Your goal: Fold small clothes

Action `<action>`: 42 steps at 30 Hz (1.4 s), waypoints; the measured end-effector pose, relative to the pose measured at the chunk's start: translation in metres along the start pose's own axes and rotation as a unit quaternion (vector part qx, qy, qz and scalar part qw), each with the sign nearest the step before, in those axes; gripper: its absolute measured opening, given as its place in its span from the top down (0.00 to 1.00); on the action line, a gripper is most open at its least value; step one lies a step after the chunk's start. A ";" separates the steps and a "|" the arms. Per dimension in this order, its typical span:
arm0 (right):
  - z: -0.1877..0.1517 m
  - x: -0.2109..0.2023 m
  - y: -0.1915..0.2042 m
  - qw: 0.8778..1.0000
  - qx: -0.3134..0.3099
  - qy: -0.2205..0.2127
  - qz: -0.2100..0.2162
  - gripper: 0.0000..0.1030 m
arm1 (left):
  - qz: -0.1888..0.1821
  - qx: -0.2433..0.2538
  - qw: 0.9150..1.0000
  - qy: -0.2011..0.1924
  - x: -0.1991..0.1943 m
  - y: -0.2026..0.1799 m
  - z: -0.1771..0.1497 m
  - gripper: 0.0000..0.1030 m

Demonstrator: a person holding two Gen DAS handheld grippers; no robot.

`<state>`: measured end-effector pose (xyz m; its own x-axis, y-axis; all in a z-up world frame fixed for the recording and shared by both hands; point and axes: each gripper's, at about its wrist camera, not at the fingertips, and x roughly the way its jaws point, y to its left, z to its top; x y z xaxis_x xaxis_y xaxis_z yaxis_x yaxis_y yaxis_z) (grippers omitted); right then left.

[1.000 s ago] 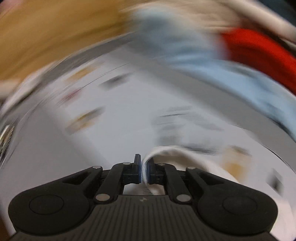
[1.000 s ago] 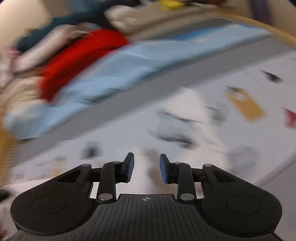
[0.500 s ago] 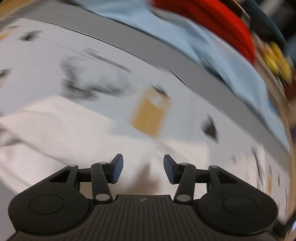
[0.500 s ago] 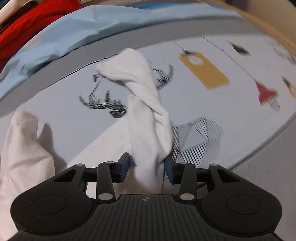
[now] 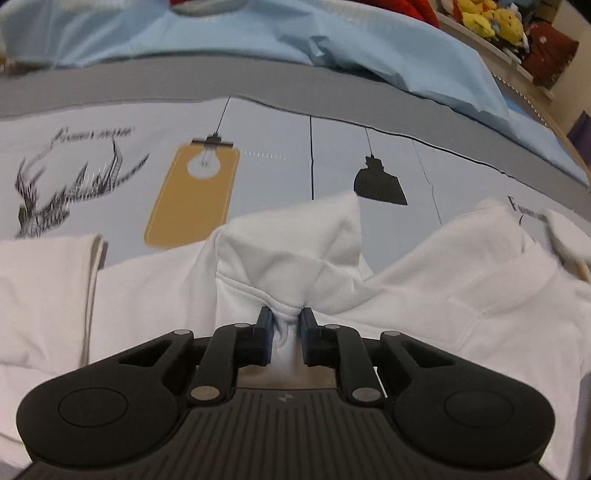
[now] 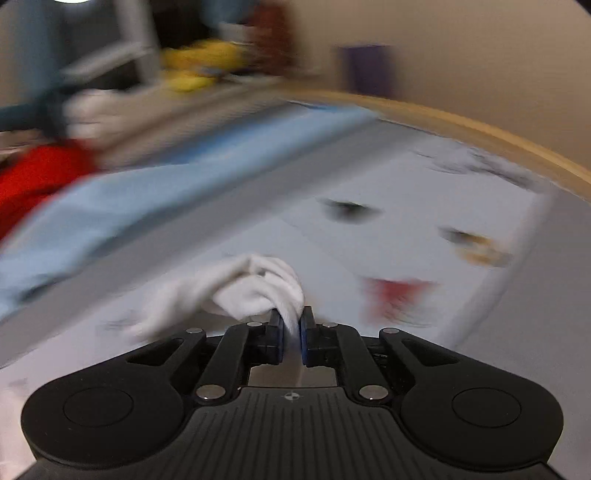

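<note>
both jaws have just closed: left gripper (image 5: 284, 334) pinches white garment (image 5: 443, 280), right gripper (image 6: 291, 332) too; soft, limp, grab hems.

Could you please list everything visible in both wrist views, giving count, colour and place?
white cotton garment: one, white, crumpled across the printed sheet, pinched by both grippers.
printed bed sheet: one, pale grey with lamp and antler prints, under the garment.
light blue cloth: one, light blue, along the far edge.
red fabric: one, red, beyond the blue cloth.
yellow plush toys: several, yellow, far right shelf.
left gripper: one, black, just closing on a garment fold.
right gripper: one, black, just closing on bunched garment.
</note>
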<state>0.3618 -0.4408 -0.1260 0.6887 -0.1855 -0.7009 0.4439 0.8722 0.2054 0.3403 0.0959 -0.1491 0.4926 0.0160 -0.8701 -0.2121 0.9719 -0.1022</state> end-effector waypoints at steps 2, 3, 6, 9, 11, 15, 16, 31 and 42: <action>-0.013 0.028 -0.035 0.994 0.041 0.094 -0.035 0.92 | 0.004 0.006 1.000 -0.001 -0.001 -0.003 0.002 0.83; -0.019 0.034 -0.047 0.991 0.057 0.117 -0.041 0.92 | 0.002 0.005 1.000 -0.003 -0.002 -0.006 0.003 0.82; -0.015 0.025 -0.046 0.994 -0.001 0.105 -0.033 0.87 | 0.001 0.005 1.000 -0.006 -0.007 0.001 0.015 0.78; -0.002 0.016 -0.057 0.994 0.016 0.112 0.004 0.76 | -0.005 0.006 1.000 0.007 -0.009 0.000 0.016 0.57; 0.010 0.008 -0.068 0.995 0.020 0.099 0.017 0.67 | 0.000 0.010 1.000 0.023 -0.008 -0.002 0.016 0.54; 0.033 0.003 -0.051 0.993 -0.104 0.021 0.048 0.60 | 0.027 0.031 0.998 0.042 -0.004 -0.004 0.011 0.54; 0.035 0.005 -0.043 0.989 -0.137 0.007 0.061 0.59 | 0.028 0.031 0.998 0.043 -0.003 -0.003 0.010 0.54; 0.037 0.064 0.014 0.952 -0.288 -0.025 0.098 0.96 | 0.024 0.030 0.998 0.056 0.000 0.001 0.011 0.54; 0.043 0.085 -0.214 0.965 0.261 -0.015 -0.016 0.97 | 0.024 0.026 0.998 0.057 0.002 0.001 0.011 0.53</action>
<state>0.3504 -0.6625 -0.2005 0.6829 -0.2282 -0.6940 0.6878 0.5210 0.5055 0.3499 0.0997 -0.1453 0.3821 0.0394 -0.9233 -0.1883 0.9814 -0.0360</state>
